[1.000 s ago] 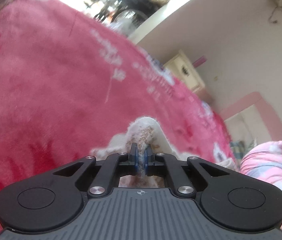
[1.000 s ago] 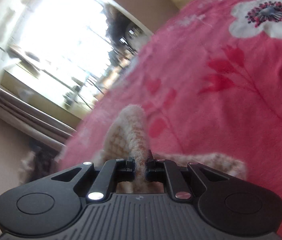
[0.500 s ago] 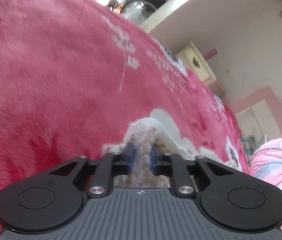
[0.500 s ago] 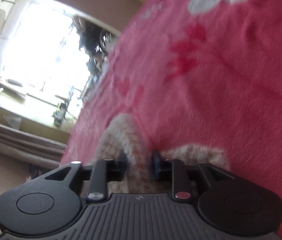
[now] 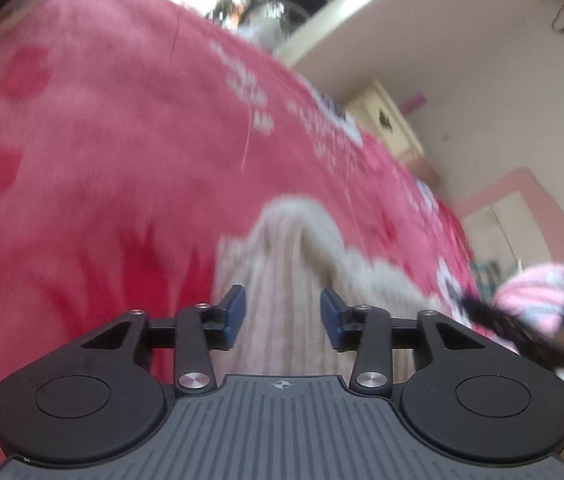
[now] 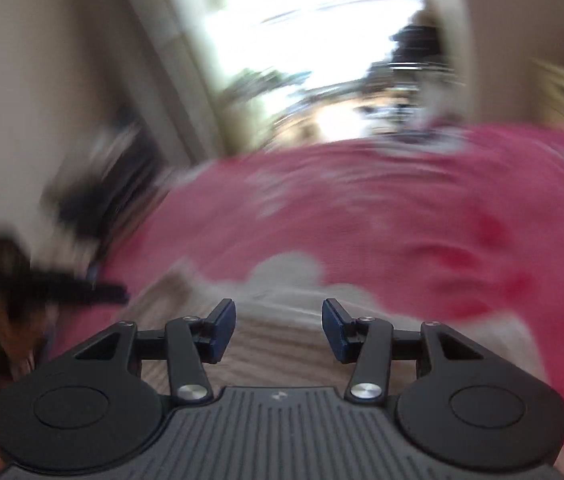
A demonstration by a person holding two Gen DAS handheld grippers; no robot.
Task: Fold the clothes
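Note:
A cream knitted garment [image 5: 282, 280] lies on the pink floral blanket [image 5: 102, 140], right under my left gripper [image 5: 282, 312]. That gripper is open, its blue pads apart with the knit below the gap and nothing pinched. In the right wrist view the same cream knit [image 6: 278, 344] shows, badly blurred, beneath my right gripper [image 6: 279, 326], which is open too. A dark blurred shape, probably the other gripper [image 6: 42, 284], sits at the left of the right wrist view and at the right edge of the left wrist view.
The blanket [image 6: 362, 208] covers the whole bed. A bright window [image 6: 322, 40] is beyond it. A cream bedside cabinet [image 5: 386, 120] stands by the wall, and a pink patterned quilt [image 5: 546, 288] is bunched at the right.
Both grippers were shut on folds of the cream knit and have opened and let it go. The right wrist view has swung quickly and is blurred.

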